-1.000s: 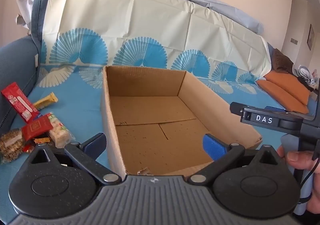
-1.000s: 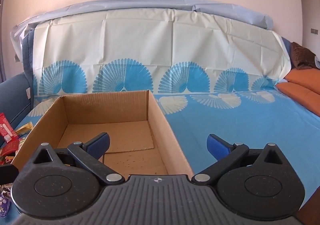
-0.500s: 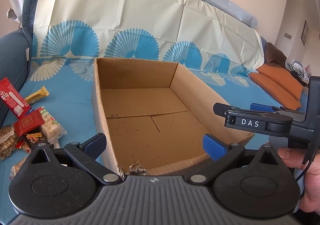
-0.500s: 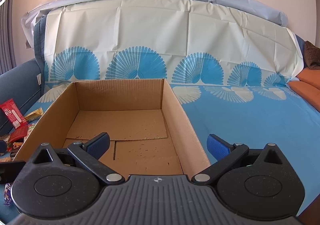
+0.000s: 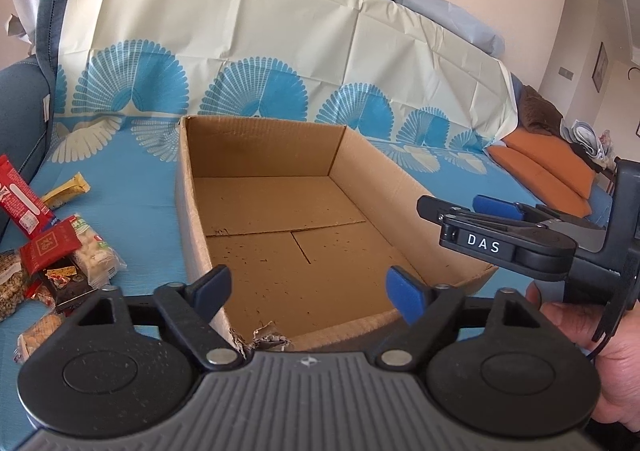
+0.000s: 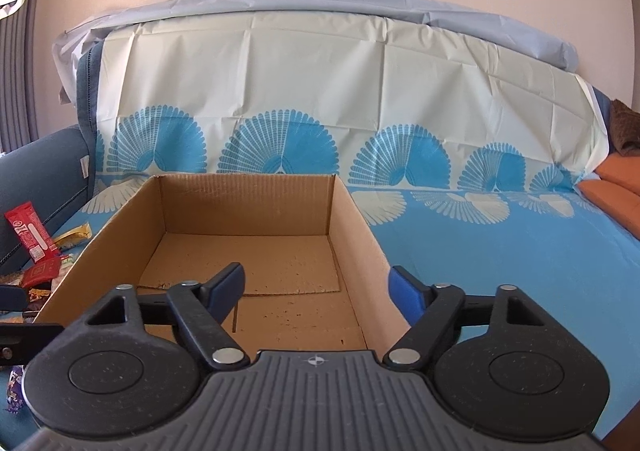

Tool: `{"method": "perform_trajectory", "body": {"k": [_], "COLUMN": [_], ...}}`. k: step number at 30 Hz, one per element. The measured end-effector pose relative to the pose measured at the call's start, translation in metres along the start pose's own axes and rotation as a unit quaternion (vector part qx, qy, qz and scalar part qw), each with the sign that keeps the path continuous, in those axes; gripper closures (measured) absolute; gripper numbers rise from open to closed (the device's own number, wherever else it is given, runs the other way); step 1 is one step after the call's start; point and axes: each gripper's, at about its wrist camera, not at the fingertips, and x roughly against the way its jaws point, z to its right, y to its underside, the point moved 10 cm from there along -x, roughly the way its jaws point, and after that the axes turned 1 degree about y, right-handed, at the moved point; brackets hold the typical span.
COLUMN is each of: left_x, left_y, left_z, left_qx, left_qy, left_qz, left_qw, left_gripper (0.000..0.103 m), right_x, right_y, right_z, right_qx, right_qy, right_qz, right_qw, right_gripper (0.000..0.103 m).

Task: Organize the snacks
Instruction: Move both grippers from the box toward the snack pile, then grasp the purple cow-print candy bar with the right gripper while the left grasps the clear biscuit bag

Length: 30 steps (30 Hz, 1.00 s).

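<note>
Both my claws are empty and closing: left gripper (image 5: 308, 289), right gripper (image 6: 318, 289). Snacks (image 5: 60, 251) lie heaped at the sofa cover's (image 5: 132, 203) left edge, beside the empty cardboard box (image 5: 400, 187). I should take one packet across its narrow width. The red bar (image 5: 20, 203) runs diagonally, away-left.

The snack pile (image 5: 52, 251) runs off the left edge, labels too small to read
</note>
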Motion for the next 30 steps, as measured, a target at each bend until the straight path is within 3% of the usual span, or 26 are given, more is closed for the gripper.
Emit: {"method": "perform_trajectory", "body": {"k": [6,10,18,22,30], "left_x": [0.003,0.006,0.020,0.026,0.052], "left_y": [0.002,0.003,0.002,-0.010,-0.031], "left_z": [-0.003,-0.005,-0.011,-0.021,-0.058], "left_qx": [-0.006,-0.011,-0.021,-0.017,-0.089], "left_qy": [0.002,0.000,0.014,0.022,0.022], "left_qz": [0.001,0.004,0.006,-0.001,0.002], "left_qw": [1.0000,0.9999,0.9997,0.9996,0.9958], "left_gripper": [0.040,0.052,0.081,0.083,0.083], "right_x": [0.010,0.016,0.029,0.038,0.053], "right_y": [-0.006,-0.008,-0.020,-0.027,-0.033], "right_z": [-0.019,-0.030,-0.066,-0.087,-0.132], "right_qx": [0.025,0.013,-0.015,-0.031,-0.025], "right_qy": [-0.010,-0.004,-0.026,-0.057,-0.110], "right_qz": [0.019,0.016,0.016,0.016,0.008], "right_qw": [0.999,1.000,0.999,0.998,0.994], "right_gripper": [0.033,0.023,0.023,0.029,0.050]}}
